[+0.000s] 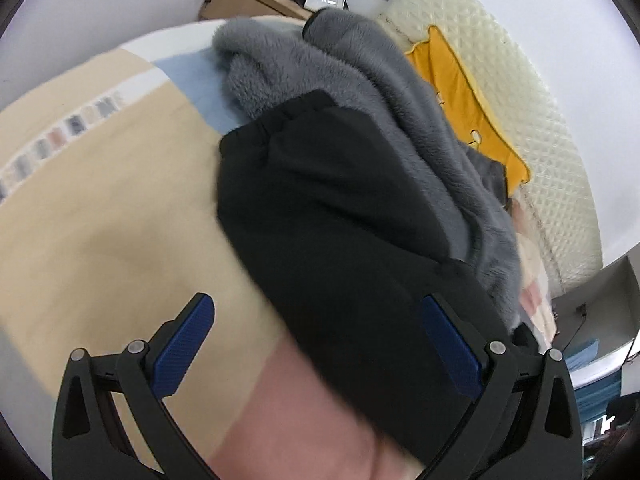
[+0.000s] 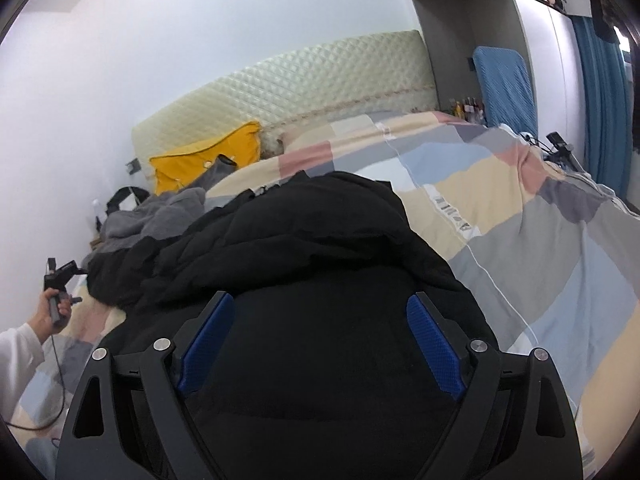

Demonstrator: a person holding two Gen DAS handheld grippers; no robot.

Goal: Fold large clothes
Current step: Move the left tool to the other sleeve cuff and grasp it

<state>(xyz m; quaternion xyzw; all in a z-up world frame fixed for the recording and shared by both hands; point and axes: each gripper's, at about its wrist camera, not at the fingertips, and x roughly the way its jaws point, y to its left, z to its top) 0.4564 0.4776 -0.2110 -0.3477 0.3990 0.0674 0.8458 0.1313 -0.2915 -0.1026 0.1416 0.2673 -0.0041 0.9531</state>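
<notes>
Jacket (image 2: 304,240) on the bedspread (image 2: 520,240), fleece garment (image 2: 160,212) left of it, pillow (image 2: 208,160) behind.

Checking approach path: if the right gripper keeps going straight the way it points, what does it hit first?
Most likely the black jacket: it fills the space ahead of the open right gripper, heaped on the patchwork bedspread. Depth is unclear.

A black coat (image 2: 320,264) lies bunched on the bed, puffy and quilted, its fabric creased in soft ridges; one end spreads toward the near edge, the other mounds up toward the headboard. In the left wrist view the coat (image 1: 332,216) shows a gathered, elastic-looking hem at its far end and drapes diagonally. A grey fleece garment (image 1: 320,72) lies crumpled just beyond it, touching and partly overlapping the black fabric; it is plush and heaped in folds (image 2: 160,212).
</notes>
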